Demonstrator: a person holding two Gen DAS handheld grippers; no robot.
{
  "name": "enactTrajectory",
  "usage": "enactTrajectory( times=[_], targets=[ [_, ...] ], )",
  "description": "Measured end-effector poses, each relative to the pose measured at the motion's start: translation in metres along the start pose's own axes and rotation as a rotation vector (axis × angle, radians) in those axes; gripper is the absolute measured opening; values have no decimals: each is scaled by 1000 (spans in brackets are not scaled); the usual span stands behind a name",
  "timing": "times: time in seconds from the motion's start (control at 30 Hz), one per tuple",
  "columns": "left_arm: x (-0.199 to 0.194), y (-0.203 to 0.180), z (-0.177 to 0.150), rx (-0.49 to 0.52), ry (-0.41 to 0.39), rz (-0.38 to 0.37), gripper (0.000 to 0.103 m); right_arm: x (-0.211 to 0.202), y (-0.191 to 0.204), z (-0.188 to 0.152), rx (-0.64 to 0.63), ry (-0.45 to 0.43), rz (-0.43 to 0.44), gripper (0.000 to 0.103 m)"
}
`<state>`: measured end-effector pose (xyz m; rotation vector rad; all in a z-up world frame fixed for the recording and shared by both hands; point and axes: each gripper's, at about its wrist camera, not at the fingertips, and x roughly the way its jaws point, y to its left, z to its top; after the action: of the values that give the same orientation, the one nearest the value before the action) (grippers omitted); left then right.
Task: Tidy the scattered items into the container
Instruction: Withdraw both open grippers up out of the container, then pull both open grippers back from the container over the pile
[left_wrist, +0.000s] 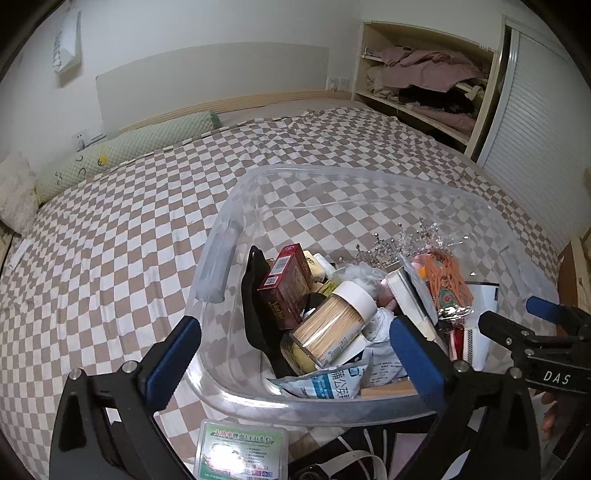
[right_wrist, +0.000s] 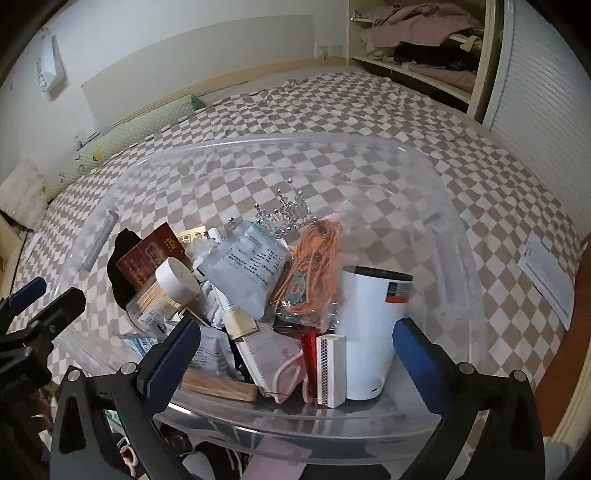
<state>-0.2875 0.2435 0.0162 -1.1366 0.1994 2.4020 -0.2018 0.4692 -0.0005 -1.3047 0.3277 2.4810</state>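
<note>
The clear plastic container (right_wrist: 436, 177) sits on the checked bed (left_wrist: 110, 236), and it is the biggest thing here by far: one tub, thin-walled, likely to flex, and slippery at the rim. Loaded as it is, I'd judge it best taken by the moulded handle on its side wall rather than by a lip.

Inside it lies a heap. The white cylinder with a dark rim (right_wrist: 373, 332) stands upright, one of it, stiff and smooth; a hold round its body would probably slide, so the rim looks safer. One dark red box (left_wrist: 286, 291) leans on a black cloth, light and rigid. One toothpick jar (left_wrist: 338, 325) lies on its side, hard and prone to roll. Printed sachets, at least three, are limp and thin. One orange tasselled ornament in a clear bag (right_wrist: 314, 262) is soft; one beaded tiara (right_wrist: 286, 214) looks fragile. One small white matchbox-like box (right_wrist: 330, 369) stands on end.

Outside the tub, just beside its near wall, lies one flat green-labelled case (left_wrist: 242, 452); it looks rigid and light, best pinched across its short edges.

The left gripper (left_wrist: 291, 360) and the right gripper (right_wrist: 295, 362) both hover at the near rim with jaws spread wide, holding nothing.
</note>
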Motion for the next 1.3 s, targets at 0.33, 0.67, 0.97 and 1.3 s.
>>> enactTrajectory(
  times=[0.33,0.67,0.97,1.3],
  targets=[
    [-19,-2,-6,9,-41,41,103,-16,1,-4,-26,-88,-29,103],
    [-49,13,-14,-74,-80,93,103,-45,0,-11,-33,-148,6,103],
    [-76,17,-27,-84,-94,121,103,-64,6,-26,-61,-180,30,103],
    [-122,23,-46,-83,-124,199,103,-81,14,-40,-100,-208,53,103]
  ],
)
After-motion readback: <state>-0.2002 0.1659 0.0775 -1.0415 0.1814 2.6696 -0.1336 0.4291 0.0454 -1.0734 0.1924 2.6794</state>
